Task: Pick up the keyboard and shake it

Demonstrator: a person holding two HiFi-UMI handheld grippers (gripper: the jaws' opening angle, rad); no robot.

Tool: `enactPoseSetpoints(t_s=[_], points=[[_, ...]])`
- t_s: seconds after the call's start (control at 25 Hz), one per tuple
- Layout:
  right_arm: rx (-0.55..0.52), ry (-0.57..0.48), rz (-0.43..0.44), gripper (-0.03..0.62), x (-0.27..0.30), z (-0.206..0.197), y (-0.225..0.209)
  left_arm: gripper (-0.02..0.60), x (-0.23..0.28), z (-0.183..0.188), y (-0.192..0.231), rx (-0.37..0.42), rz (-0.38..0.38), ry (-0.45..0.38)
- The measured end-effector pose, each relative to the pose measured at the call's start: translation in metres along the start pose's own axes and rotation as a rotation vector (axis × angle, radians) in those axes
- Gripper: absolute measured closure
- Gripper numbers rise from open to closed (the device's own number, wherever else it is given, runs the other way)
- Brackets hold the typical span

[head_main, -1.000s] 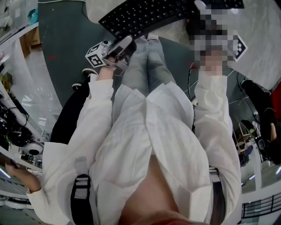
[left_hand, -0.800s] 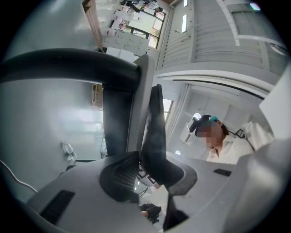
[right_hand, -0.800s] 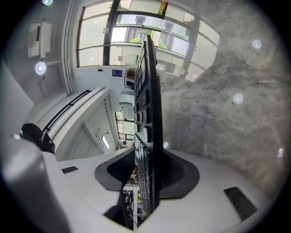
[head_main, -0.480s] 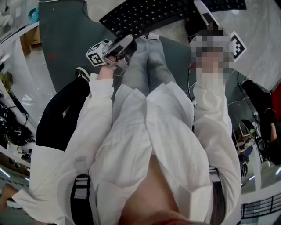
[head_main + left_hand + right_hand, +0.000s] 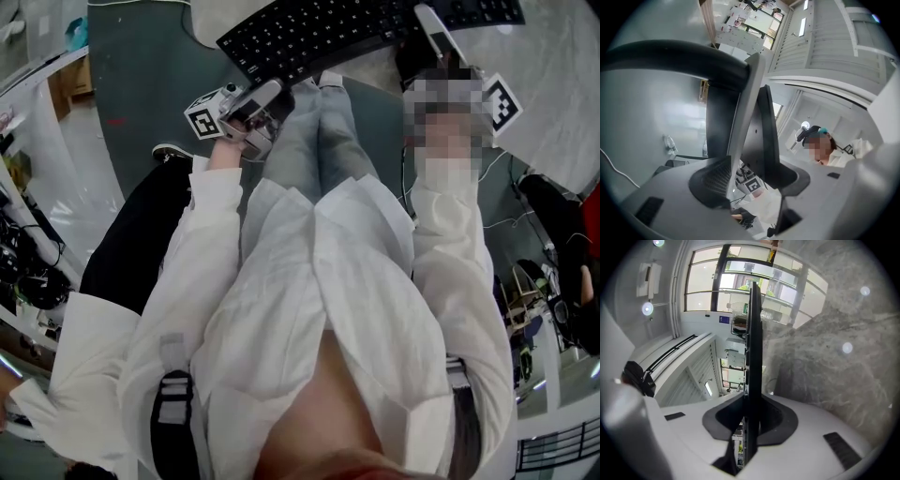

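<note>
One crosswise keyboard (image 5: 319, 33): right gripper (image 5: 750, 420) just closed on it, left gripper (image 5: 750, 180) just opened around it.

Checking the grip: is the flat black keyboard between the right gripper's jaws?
Yes, the right gripper has just been closing its jaws on the edge of the black keyboard.

floor (image 5: 141, 94): dark grey-green | table (image 5: 562, 84): pale marbled | windows (image 5: 701, 287): large, bright
</note>
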State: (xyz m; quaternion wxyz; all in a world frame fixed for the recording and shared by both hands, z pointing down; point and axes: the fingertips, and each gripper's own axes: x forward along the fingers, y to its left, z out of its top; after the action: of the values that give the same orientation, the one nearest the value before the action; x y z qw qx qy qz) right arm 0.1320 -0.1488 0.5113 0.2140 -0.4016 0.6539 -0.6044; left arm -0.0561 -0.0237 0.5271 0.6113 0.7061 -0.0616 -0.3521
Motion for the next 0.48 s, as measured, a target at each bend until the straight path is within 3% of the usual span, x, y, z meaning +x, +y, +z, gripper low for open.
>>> enactPoseSetpoints(t_s=[0.2, 0.36, 0.48], points=[[0.005, -0.003, 0.010, 0.505, -0.004, -0.001, 0.001, 0.307, -0.002, 0.002, 0.004, 0.053, 0.091, 0.036], [-0.045, 0.022, 0.049, 0.508, -0.007, 0.002, 0.020, 0.295, 0.003, 0.004, 0.005, 0.211, 0.230, 0.115], [-0.080, 0.045, 0.077, 0.509, -0.011, 0.013, 0.036, 0.290, 0.014, 0.001, 0.003, 0.287, 0.302, 0.169]])
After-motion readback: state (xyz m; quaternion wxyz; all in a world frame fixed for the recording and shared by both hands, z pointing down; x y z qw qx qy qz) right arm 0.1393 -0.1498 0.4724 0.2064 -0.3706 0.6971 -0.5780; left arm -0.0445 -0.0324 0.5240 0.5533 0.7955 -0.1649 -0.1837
